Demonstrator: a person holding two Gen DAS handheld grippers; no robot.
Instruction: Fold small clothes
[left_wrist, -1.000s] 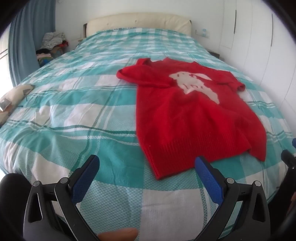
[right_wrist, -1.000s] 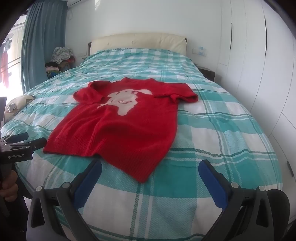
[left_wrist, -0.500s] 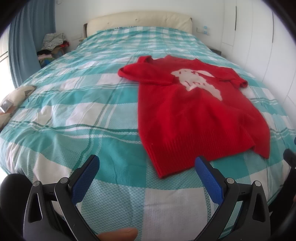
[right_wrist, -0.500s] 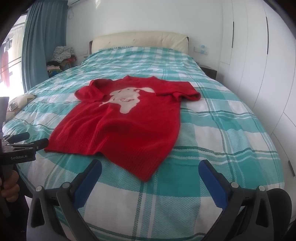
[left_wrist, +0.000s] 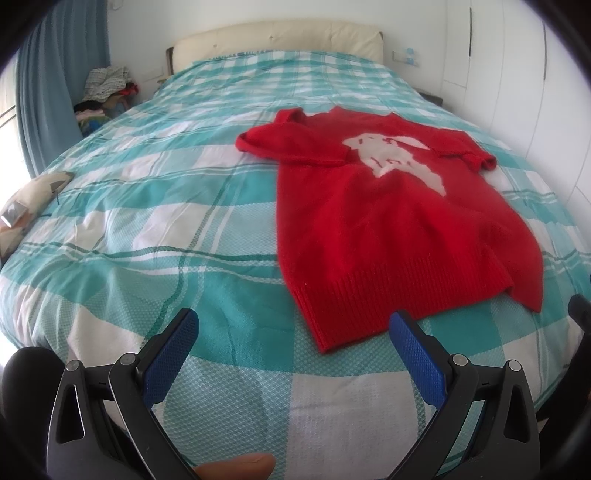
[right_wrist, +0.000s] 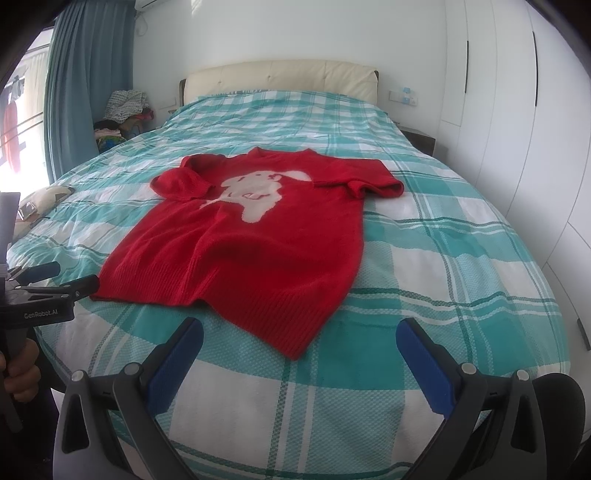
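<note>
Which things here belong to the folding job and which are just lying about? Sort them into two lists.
Belongs to the job:
red sweater, spread flat on the bed
left gripper, fingers apart, holding nothing
right gripper, fingers apart, holding nothing
checked bedspread, the work surface

Just lying about:
heap of clothes beside the headboard
cushion at the bed's edge
blue curtain

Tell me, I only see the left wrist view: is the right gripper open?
Observer: Yes, the right gripper is open wide, holding nothing.
Operator: Where is it against the sweater?
Observer: The near hem corner of the red sweater shows between its fingers, ungripped.
Operator: And my left gripper from there?
Observer: The left gripper sits beside the hem's other corner; contact I cannot tell.
</note>
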